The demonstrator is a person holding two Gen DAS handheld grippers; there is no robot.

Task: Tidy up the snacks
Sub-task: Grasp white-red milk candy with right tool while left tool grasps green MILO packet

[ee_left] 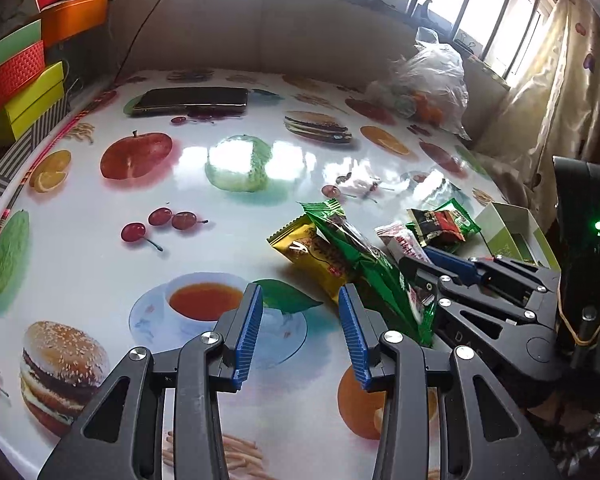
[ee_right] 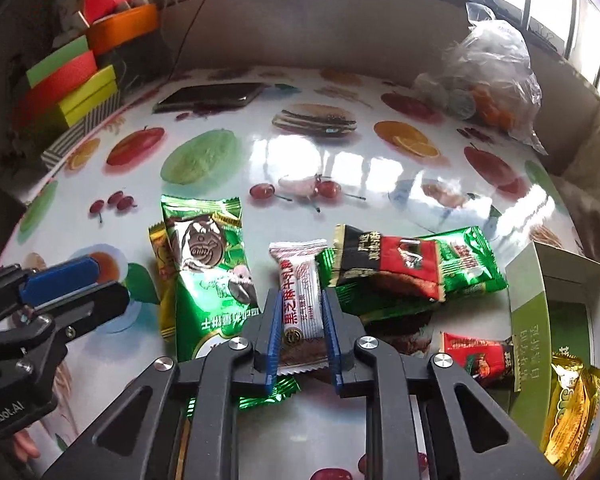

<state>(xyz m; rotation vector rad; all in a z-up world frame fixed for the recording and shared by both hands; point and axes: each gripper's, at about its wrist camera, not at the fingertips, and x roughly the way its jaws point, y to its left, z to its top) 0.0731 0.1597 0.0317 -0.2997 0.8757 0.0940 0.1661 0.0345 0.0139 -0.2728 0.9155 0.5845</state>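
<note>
The right gripper (ee_right: 302, 322) has its blue pads pressed against both long edges of the white candy bar wrapper (ee_right: 300, 280), so it grips that packet near its lower end. The packet lies at the middle of the snack pile on the fruit-print table (ee_right: 340, 168), with the large green cookie packet (ee_right: 208, 264) at its 9 o'clock and the black-and-red packet (ee_right: 388, 268) at its 2 o'clock. The green-and-white box (ee_right: 528, 320), already holding a red packet (ee_right: 480, 360) and a gold packet (ee_right: 572, 396), sits at 4 o'clock.

The step in hand looks like lifting this bar and carrying it to the box. A straight upward lift seems wise first, since the wrapper's tail overlaps green foil beneath and could drag neighbours along. The pinch sits off-centre, so the free end may droop; keeping the wrist steady should help.

The left gripper (ee_left: 300, 312) hovers with jaws apart and empty over the printed teacup, clear of the pile.
</note>
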